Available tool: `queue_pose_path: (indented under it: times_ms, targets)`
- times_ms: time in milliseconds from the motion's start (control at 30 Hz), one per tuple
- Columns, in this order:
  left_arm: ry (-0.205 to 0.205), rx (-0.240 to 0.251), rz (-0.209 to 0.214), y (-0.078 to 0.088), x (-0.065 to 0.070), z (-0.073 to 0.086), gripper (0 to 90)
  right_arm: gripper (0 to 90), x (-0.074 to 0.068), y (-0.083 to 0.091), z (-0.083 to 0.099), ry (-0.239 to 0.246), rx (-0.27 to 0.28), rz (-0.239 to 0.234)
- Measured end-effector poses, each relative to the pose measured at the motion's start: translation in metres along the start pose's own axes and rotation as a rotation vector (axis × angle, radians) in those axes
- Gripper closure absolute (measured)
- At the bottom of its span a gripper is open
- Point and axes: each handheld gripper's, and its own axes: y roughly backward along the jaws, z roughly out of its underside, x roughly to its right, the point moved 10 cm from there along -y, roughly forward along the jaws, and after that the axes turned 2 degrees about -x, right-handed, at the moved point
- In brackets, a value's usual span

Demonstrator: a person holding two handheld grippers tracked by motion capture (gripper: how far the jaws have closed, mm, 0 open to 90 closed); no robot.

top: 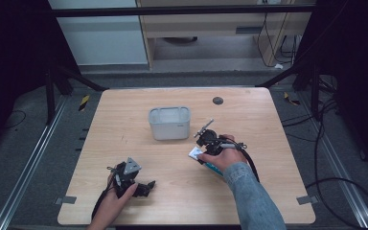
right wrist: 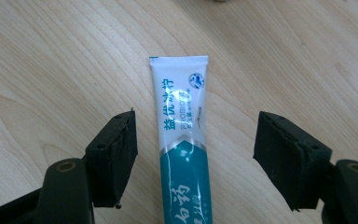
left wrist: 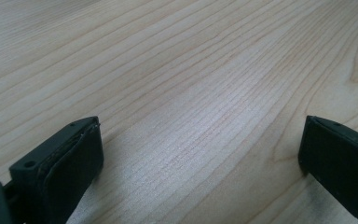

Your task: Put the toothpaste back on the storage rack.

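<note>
White-and-teal plastic toothpaste tube [right wrist: 182,140] flat on pale wooden table [top: 124,139], between parted, untouching jaws of right gripper [right wrist: 196,158]; left gripper [left wrist: 200,154] open over bare wood.

toothpaste tube [right wrist: 182,140], "PROBIOTICS" (plus Chinese txt)

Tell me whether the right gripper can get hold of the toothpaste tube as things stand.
Probably yes. The right gripper stands open with the toothpaste tube lying flat on the table between its fingers, untouched, and nothing blocks it.
</note>
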Motion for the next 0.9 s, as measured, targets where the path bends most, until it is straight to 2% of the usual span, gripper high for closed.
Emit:
queue_pose_path:
  times_ms: [200,600,800,867,900]
  targets:
    - [0.000,0.000,0.000,0.000,0.000,0.000,0.0,29.7,-0.004,-0.007,-0.001,0.007,-0.016,-0.013]
    - [0.000,0.000,0.000,0.000,0.000,0.000,0.0,27.6,-0.003,-0.023,0.005,-0.023,-0.056,-0.032]
    - [0.000,0.000,0.000,0.000,0.000,0.000,0.0,28.6,-0.005,-0.031,0.010,-0.016,-0.072,-0.048]
    - [-0.001,0.000,0.000,0.000,0.000,0.000,0.0,30.7,-0.006,-0.034,0.013,-0.035,-0.087,-0.052]
    - [0.000,0.000,0.000,0.000,0.000,0.000,0.0,31.7,-0.006,-0.036,0.014,-0.028,-0.089,-0.053]
